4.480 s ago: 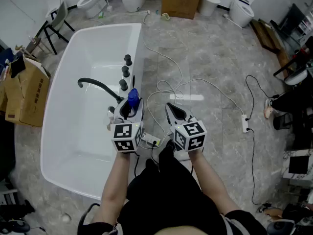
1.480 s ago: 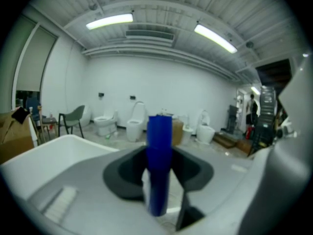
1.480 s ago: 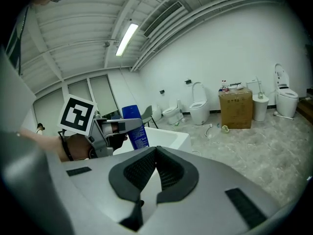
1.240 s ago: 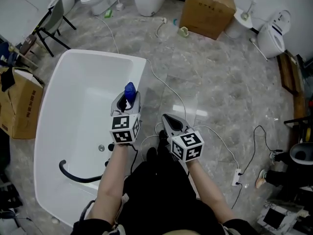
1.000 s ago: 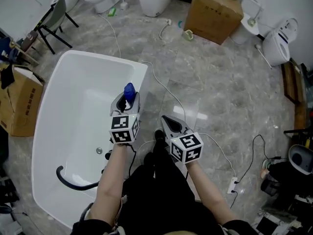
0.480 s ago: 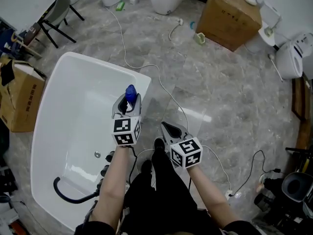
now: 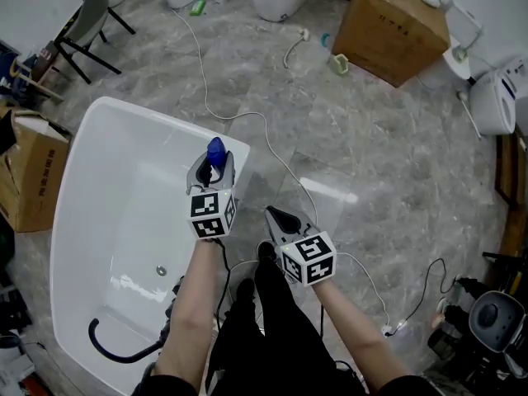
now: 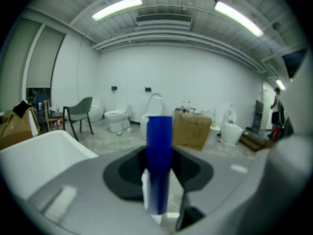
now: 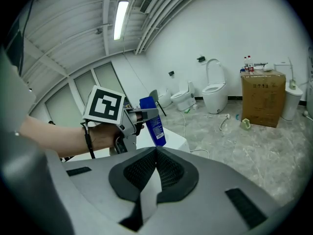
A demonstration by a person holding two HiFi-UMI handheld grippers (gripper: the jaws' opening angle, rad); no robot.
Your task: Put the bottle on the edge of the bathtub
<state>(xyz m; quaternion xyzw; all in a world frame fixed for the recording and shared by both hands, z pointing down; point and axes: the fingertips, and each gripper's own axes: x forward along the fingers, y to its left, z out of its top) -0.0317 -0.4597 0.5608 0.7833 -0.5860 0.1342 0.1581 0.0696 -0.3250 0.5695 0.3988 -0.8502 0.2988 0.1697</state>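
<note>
Over the far corner of the white bathtub (image 7: 157,112): one blue bottle (image 7: 216,149), which stood upright and was pinched low on its body by the left claw (image 7: 211,168); it looked to be held above the rim, not yet set down. Right claw (image 7: 277,216): pressed together, empty, and held beside the tub over the floor. Step in hand, as judged: bringing the bottle to the edge. The next move called for lowering it until its base sat flat on the rim, then spreading the claw.

I can read nothing here: the print on the cardboard box (image 7: 394,25) and the label on the blue bottle (image 9: 153,121) are too small to make out.
</note>
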